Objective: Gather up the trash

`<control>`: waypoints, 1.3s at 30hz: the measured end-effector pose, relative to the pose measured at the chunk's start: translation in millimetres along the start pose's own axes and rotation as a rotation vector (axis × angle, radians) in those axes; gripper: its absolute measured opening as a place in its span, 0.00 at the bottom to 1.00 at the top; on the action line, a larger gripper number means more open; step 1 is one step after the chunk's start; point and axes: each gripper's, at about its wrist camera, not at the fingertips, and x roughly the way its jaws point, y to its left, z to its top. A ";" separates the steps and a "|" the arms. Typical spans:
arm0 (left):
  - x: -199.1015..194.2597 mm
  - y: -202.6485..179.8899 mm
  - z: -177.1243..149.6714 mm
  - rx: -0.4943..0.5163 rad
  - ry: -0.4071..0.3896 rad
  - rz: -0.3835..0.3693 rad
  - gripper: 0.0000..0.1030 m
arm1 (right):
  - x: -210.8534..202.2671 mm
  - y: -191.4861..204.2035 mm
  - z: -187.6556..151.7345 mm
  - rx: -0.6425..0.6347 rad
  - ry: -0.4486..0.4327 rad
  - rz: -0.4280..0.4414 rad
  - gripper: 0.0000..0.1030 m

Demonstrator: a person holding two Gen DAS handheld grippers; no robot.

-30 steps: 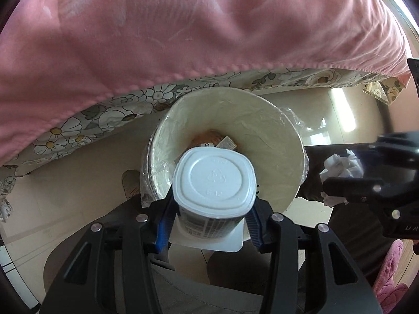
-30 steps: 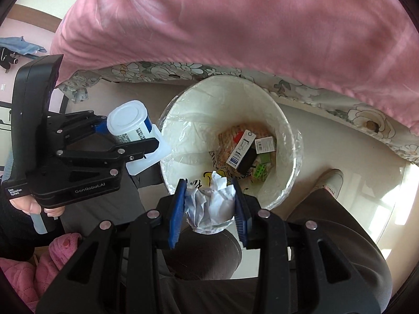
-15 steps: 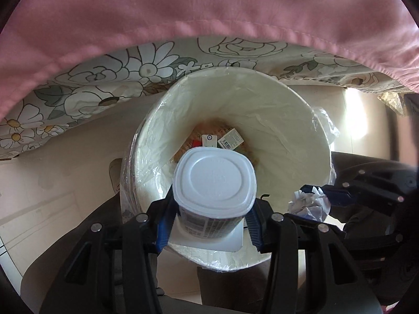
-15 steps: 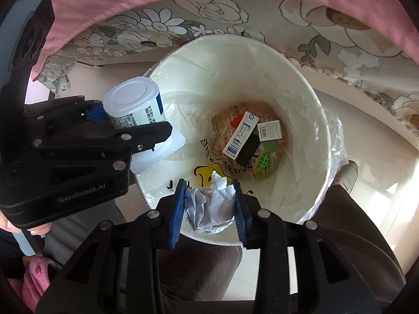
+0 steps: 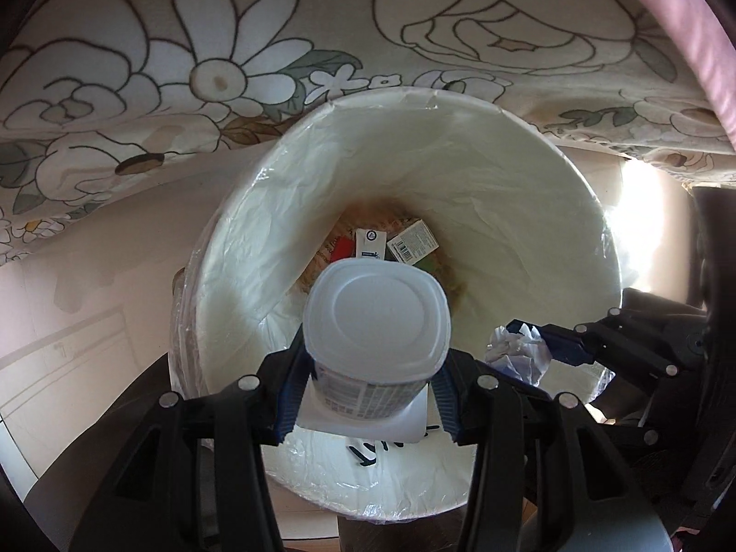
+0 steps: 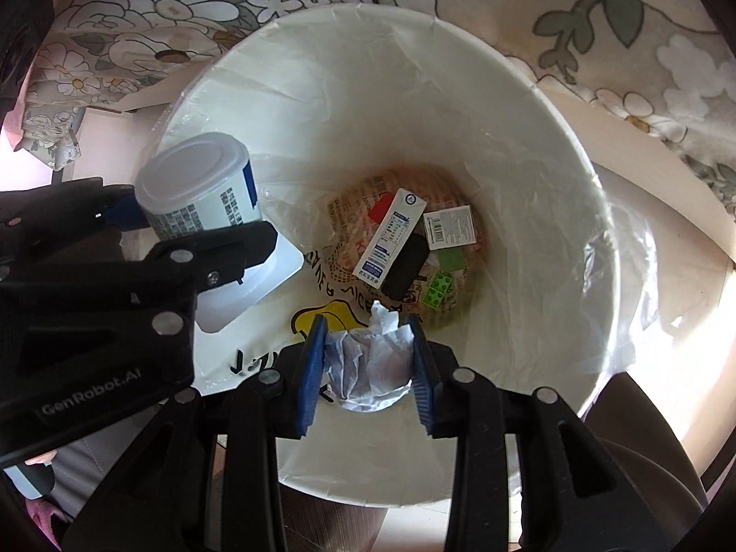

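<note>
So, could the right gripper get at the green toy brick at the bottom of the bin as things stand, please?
Probably not yet. The right gripper is shut on crumpled paper, so its jaws are full. The green brick lies uncovered deep in the bin, with nothing above it.

The cup (image 5: pixel 376 322) fills the middle of the left wrist view and hides most of the bin (image 5: pixel 529 193) floor; only a strip of the boxes (image 5: pixel 391 244) shows above its base. Its label print is too small to read. In the right wrist view the left gripper (image 6: pixel 184 225) runs off the left edge and covers the bin's left rim and part of the cup's side. The tissue (image 6: pixel 368 363) hides the black lettering low on the liner (image 6: pixel 529 161), so the word cannot be read. Box labels at frame centre are too small to read. The bedsheet (image 6: pixel 644 23) is cut by the top edge.
</note>
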 end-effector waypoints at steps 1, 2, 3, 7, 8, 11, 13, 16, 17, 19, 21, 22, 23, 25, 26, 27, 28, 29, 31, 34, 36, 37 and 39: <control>1.2 0.3 1.4 -0.003 0.002 -0.001 0.49 | 2.7 -0.6 0.9 -0.003 0.002 -0.008 0.35; 1.5 1.1 3.1 -0.004 0.001 -0.001 0.49 | 5.3 -1.4 1.7 -0.005 0.005 -0.014 0.36; 1.6 1.5 4.3 -0.006 -0.002 -0.004 0.50 | 8.5 -2.2 2.8 -0.008 0.005 -0.021 0.36; 3.6 3.3 7.5 -0.024 0.000 -0.005 0.50 | 8.7 -1.7 5.3 -0.019 -0.008 -0.016 0.45; 4.3 3.4 7.5 -0.024 0.004 -0.004 0.50 | 7.4 -0.6 5.6 -0.024 -0.016 -0.016 0.47; 6.5 3.5 6.7 -0.030 0.006 -0.002 0.56 | 1.5 3.9 5.8 -0.052 -0.047 -0.032 0.54; 6.0 3.7 6.7 -0.031 0.000 0.000 0.57 | -1.2 6.0 5.2 -0.058 -0.054 -0.030 0.54; 4.0 3.0 5.0 -0.031 -0.002 0.004 0.57 | -2.3 5.6 4.3 -0.060 -0.056 -0.036 0.54; 3.2 2.9 4.0 -0.031 -0.003 0.005 0.57 | -2.5 5.5 4.0 -0.059 -0.055 -0.036 0.54; -0.9 2.9 1.1 -0.027 -0.004 0.010 0.57 | -8.0 4.3 1.0 -0.060 -0.059 -0.039 0.54; -0.1 0.7 -0.9 -0.023 -0.007 0.020 0.57 | -10.9 4.1 -2.3 -0.063 -0.063 -0.046 0.54; -0.1 0.3 -2.5 -0.020 -0.010 0.023 0.57 | -14.7 4.5 -3.4 -0.066 -0.067 -0.051 0.54; -1.6 -0.2 -4.1 -0.018 -0.012 0.028 0.57 | -19.0 4.5 -4.8 -0.069 -0.070 -0.054 0.54; -4.1 -0.8 -7.3 -0.015 -0.019 0.035 0.57 | -24.6 4.7 -9.9 -0.070 -0.075 -0.061 0.54; -8.0 -0.8 -9.7 -0.014 -0.025 0.037 0.57 | -27.8 5.7 -11.2 -0.073 -0.079 -0.065 0.54; -12.1 -1.0 -12.2 -0.013 -0.031 0.041 0.57 | -31.8 7.4 -13.2 -0.077 -0.084 -0.069 0.54; -16.9 -1.2 -15.6 -0.014 -0.041 0.044 0.57 | -36.5 8.5 -15.3 -0.081 -0.090 -0.075 0.54; -22.4 -1.2 -18.4 -0.014 -0.050 0.044 0.57 | -41.6 9.4 -17.6 -0.085 -0.098 -0.081 0.54; -35.1 -0.1 -23.2 -0.017 -0.071 0.049 0.57 | -55.1 11.9 -22.3 -0.091 -0.117 -0.085 0.54; -64.7 0.2 -31.8 -0.017 -0.130 0.060 0.57 | -81.0 16.7 -29.2 -0.094 -0.158 -0.099 0.54; -91.0 -1.2 -36.9 -0.012 -0.182 0.072 0.57 | -102.8 20.5 -32.5 -0.102 -0.192 -0.111 0.54; -104.8 -2.2 -39.7 -0.010 -0.211 0.077 0.57 | -117.3 23.3 -34.8 -0.107 -0.214 -0.121 0.54; -133.1 -7.1 -45.8 0.002 -0.277 0.087 0.58 | -144.4 26.8 -39.3 -0.115 -0.265 -0.133 0.54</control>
